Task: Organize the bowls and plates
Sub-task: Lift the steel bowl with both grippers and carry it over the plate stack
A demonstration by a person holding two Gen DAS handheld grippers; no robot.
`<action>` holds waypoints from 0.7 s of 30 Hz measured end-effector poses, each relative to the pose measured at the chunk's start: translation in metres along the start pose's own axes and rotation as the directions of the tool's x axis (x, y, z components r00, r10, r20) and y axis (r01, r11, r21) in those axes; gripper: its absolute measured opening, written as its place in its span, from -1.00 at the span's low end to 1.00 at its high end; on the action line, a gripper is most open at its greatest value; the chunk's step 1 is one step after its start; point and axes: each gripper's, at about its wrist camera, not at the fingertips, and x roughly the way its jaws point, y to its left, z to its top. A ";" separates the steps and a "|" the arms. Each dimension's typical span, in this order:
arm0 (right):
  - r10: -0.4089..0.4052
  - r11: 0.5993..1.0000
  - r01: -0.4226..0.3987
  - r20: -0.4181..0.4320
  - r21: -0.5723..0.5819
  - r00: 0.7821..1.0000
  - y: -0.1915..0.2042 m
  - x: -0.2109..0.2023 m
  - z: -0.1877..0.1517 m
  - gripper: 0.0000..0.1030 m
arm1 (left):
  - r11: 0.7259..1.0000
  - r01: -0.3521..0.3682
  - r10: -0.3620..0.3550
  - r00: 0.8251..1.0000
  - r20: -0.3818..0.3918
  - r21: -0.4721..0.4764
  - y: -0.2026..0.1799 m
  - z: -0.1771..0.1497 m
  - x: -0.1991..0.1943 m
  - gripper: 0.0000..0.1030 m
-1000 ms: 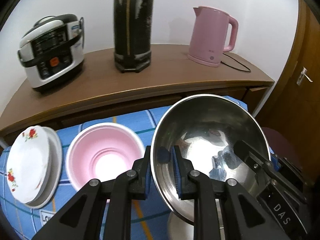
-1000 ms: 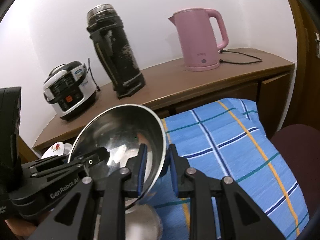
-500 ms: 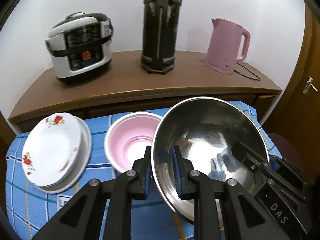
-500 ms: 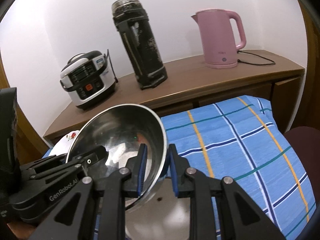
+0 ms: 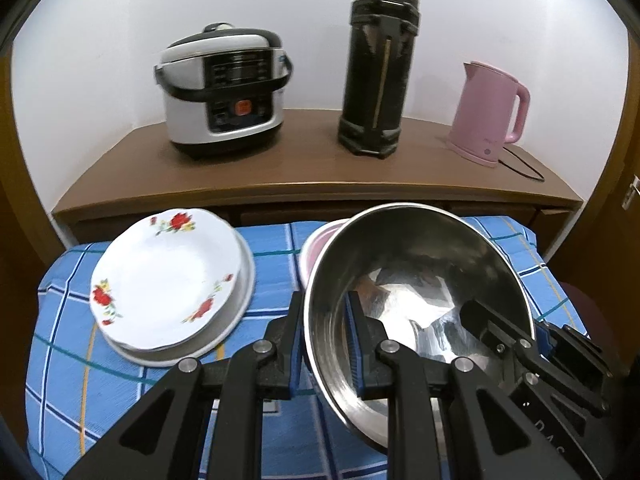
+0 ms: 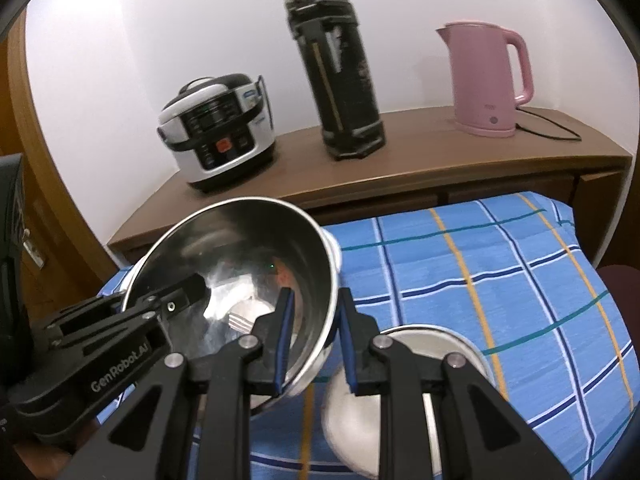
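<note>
A large steel bowl (image 5: 420, 280) hangs tilted above the blue checked cloth, held from both sides. My left gripper (image 5: 324, 336) is shut on its left rim; my right gripper (image 6: 314, 340) is shut on its right rim, and its fingers (image 5: 504, 336) also show in the left wrist view. The same steel bowl (image 6: 240, 264) fills the middle of the right wrist view. A pink bowl (image 5: 320, 240) sits mostly hidden behind it. To the left lies a white flowered plate (image 5: 160, 276) stacked on another plate. A smaller steel bowl (image 6: 408, 396) rests on the cloth under my right gripper.
Behind the cloth-covered table (image 6: 480, 264) runs a wooden counter (image 5: 304, 164) with a rice cooker (image 5: 224, 92), a tall black flask (image 5: 380, 68) and a pink kettle (image 5: 488, 112) with its cord. A dark red seat (image 6: 624, 296) is at the right.
Both grippers have carried the steel bowl leftward. The bowl now covers most of the pink bowl, and the flowered plates have come closer to the middle of the left wrist view.
</note>
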 end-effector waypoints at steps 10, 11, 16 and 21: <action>0.040 0.997 -0.042 -0.037 -0.059 0.999 0.040 0.010 -0.014 -0.58 | 0.997 -0.043 0.042 0.999 -0.017 -0.068 0.042 -0.023 -0.008 -0.60; 0.043 0.997 -0.046 -0.040 -0.063 0.998 0.043 0.011 -0.015 -0.58 | 0.996 -0.049 0.048 0.999 -0.017 -0.072 0.045 -0.024 -0.009 -0.60; 0.077 0.992 -0.083 -0.059 -0.100 0.995 0.068 0.020 -0.019 -0.58 | 0.990 -0.079 0.078 0.997 -0.015 -0.115 0.071 -0.029 -0.014 -0.60; 0.103 0.986 -0.111 -0.070 -0.126 0.992 0.089 0.030 -0.021 -0.58 | 0.984 -0.113 0.114 0.993 0.001 -0.140 0.092 -0.027 -0.019 -0.60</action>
